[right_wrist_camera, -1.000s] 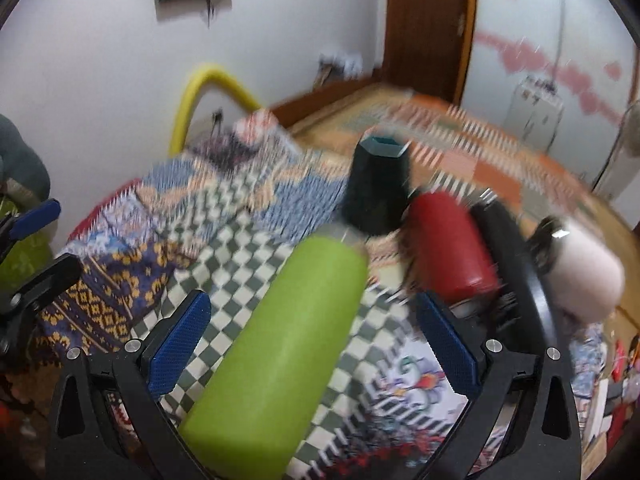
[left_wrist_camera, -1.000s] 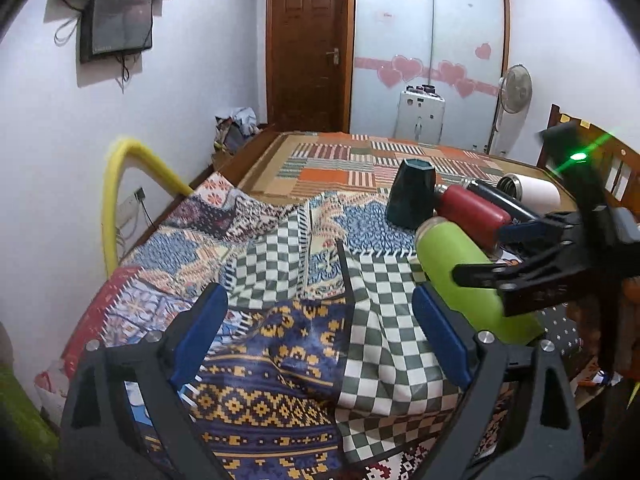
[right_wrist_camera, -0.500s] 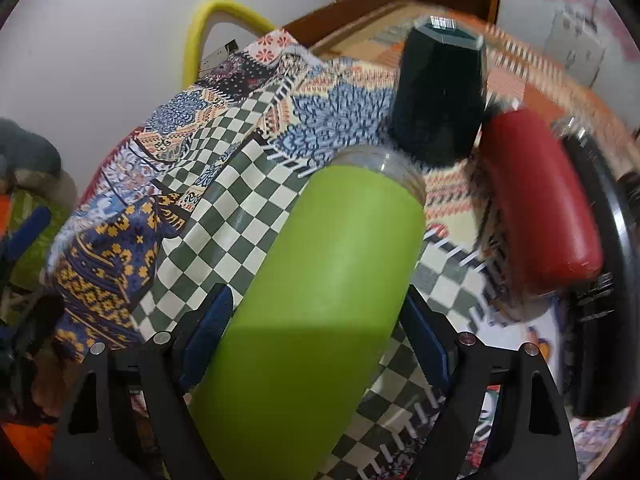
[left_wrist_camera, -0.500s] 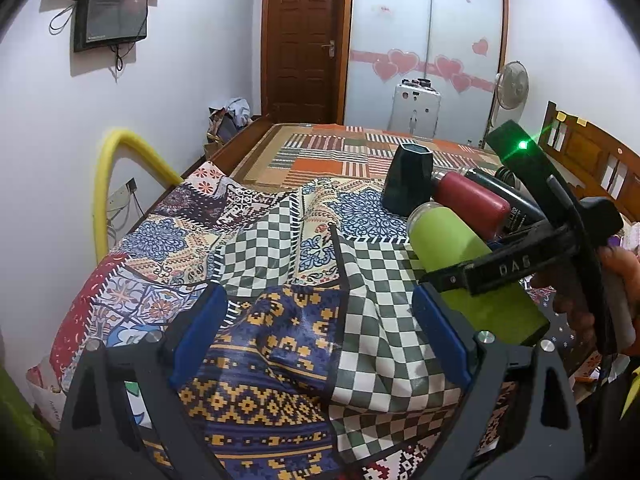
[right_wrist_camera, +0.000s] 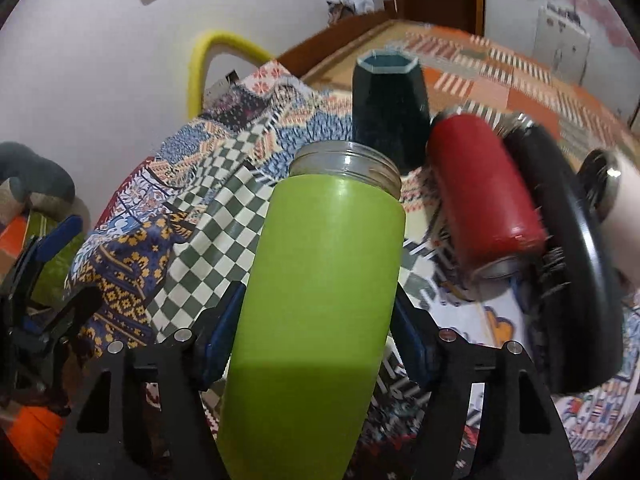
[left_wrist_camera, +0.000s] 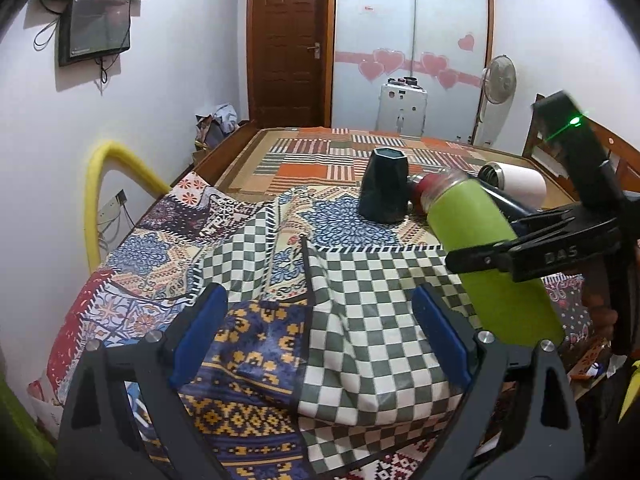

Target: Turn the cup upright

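Observation:
A lime-green cup [right_wrist_camera: 320, 280] with a silver threaded mouth is clamped between the blue pads of my right gripper [right_wrist_camera: 316, 332]. It is lifted off the patchwork cloth and tilted, mouth pointing away and upward. In the left wrist view the green cup [left_wrist_camera: 484, 248] hangs at the right with the right gripper's black finger [left_wrist_camera: 532, 256] across it. My left gripper [left_wrist_camera: 320, 336] is open and empty, low over the checkered cloth at the near edge.
A dark hexagonal cup [right_wrist_camera: 390, 112] stands upside down behind the green one. A red cup [right_wrist_camera: 484, 196], a black cup [right_wrist_camera: 576, 248] and a white cup [left_wrist_camera: 516, 186] lie on their sides to the right. A yellow tube [left_wrist_camera: 100, 196] stands at the left wall.
My right gripper closed on the green cup and lifted it off the cloth, tipping its mouth upward. The left gripper stayed almost still.

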### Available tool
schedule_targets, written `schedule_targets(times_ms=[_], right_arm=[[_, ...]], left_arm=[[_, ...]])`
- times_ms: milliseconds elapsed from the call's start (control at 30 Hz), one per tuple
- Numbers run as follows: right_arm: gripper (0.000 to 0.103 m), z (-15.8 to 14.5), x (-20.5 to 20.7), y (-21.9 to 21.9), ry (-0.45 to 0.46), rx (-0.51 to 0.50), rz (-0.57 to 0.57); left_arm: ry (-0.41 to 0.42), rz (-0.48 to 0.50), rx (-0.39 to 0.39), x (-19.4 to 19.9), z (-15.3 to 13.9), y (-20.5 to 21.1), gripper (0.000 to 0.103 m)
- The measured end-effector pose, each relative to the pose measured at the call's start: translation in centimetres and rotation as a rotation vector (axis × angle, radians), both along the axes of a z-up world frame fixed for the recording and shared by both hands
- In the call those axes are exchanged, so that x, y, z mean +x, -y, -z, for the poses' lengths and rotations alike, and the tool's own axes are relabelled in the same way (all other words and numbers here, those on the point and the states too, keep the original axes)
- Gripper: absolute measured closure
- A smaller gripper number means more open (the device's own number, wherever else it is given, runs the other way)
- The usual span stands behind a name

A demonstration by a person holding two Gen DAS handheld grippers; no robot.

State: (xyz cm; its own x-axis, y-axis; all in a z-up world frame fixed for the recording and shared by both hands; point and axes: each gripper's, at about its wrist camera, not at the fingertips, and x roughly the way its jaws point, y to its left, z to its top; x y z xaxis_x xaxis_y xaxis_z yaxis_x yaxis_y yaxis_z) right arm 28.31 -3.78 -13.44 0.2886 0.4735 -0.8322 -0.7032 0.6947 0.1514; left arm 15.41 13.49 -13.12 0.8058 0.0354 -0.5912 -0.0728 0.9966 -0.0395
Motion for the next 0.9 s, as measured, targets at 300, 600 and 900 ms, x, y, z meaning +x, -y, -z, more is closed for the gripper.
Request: schedule_targets(times_ms=[300,600,900], right_arm=[[0.04,-3.1,-2.6,2.0,0.209,0.056,0.009],[0.042,-4.0,-4.0,2.7,0.349,0.096,0.026],[0.043,-4.2,-3.2,3.4,0.373,0.085,0.027]], left_arm=[[0.015,0.025,0.015,0.3,-1.1,1.7,0.008],[0.025,0.031,0.016,0.7,-1.5,2.6,0.008],[0.024,0.046,0.031,1.4,-1.2,3.7,0.008]])
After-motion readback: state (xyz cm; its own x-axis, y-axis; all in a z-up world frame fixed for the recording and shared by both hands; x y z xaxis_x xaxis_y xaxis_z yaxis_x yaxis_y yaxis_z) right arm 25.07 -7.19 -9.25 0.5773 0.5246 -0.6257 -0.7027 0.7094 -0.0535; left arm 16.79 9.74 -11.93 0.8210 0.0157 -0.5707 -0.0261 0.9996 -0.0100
